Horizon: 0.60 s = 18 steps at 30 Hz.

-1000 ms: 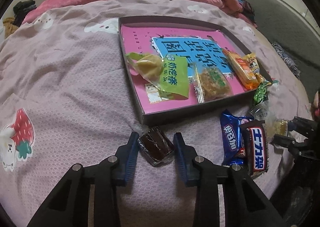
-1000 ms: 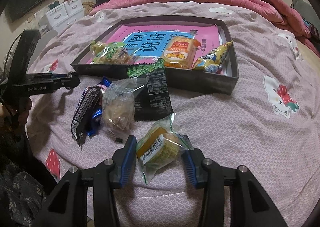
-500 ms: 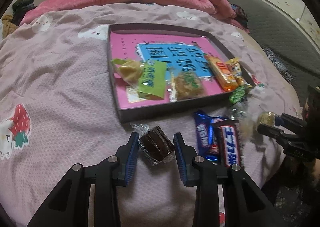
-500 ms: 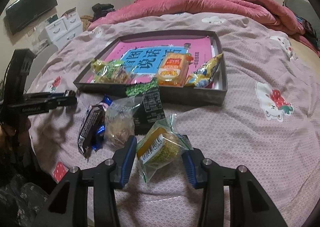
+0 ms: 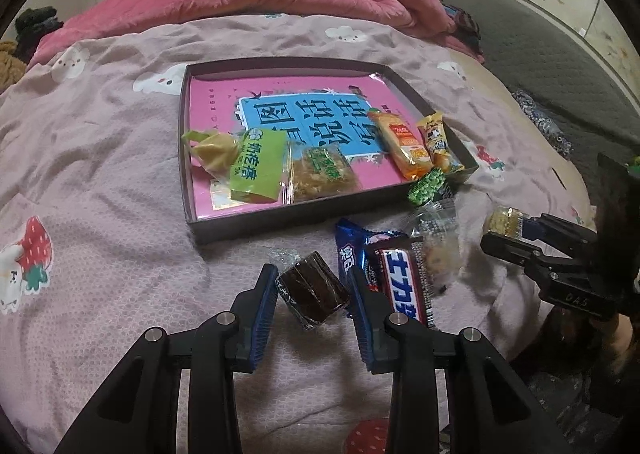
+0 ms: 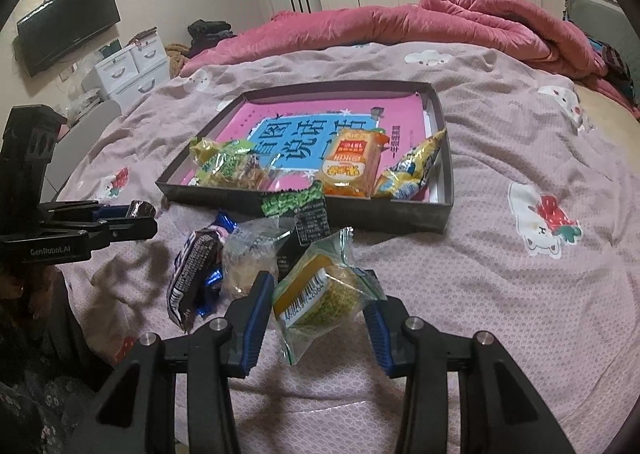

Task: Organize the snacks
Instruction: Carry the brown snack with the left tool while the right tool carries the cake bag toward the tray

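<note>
My left gripper (image 5: 314, 292) is shut on a dark brown wrapped cake (image 5: 312, 293) and holds it above the bed, short of the dark shallow box (image 5: 240, 232). My right gripper (image 6: 320, 304) is shut on a yellow-green wrapped cake (image 6: 320, 294), also held above the bed. The box (image 6: 400, 214) holds a pink book and several snacks: a green packet (image 5: 256, 166), an orange packet (image 6: 352, 166), a yellow packet (image 6: 412, 166). Loose snacks lie in front of the box: a blue packet (image 5: 352, 254), a dark chocolate bar (image 5: 404, 282), a clear-wrapped cake (image 6: 250, 258), a green-black packet (image 6: 304, 214).
The pink-grey bedsheet (image 6: 500, 274) with cartoon prints covers the bed. A rolled pink quilt (image 6: 440, 20) lies at the far side. White drawers (image 6: 128, 70) and a wall television (image 6: 68, 26) stand beyond the bed on the left.
Both grippers have lifted and pulled back from the bed with their snacks held. The box and loose snacks look farther away and have stayed in place.
</note>
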Tool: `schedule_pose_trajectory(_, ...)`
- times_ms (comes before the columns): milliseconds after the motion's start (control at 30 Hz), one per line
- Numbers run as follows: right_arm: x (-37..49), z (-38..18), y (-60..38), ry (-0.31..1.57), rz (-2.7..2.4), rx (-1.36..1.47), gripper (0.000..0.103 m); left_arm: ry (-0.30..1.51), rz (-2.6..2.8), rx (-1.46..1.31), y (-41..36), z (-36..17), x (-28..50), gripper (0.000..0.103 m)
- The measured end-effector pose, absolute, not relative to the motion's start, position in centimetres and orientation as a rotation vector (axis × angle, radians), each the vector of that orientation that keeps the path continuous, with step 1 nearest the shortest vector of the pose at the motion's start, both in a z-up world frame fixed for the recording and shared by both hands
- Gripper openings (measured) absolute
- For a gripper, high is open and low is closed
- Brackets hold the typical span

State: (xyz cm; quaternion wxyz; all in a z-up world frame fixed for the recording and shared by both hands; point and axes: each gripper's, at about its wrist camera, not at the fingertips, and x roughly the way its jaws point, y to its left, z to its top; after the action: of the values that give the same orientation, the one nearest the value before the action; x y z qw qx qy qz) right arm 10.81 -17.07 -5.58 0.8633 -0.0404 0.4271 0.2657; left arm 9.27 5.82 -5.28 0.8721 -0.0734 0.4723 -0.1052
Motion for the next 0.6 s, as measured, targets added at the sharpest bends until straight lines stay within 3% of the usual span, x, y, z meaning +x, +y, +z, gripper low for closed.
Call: schedule_pose_trajectory(600, 11.3, -4.7, -16.6, 0.859, 0.564, -0.065, 0.045, 0.948, -0.177, -0.173, 6.7, -3.4, 9.6, 0.037)
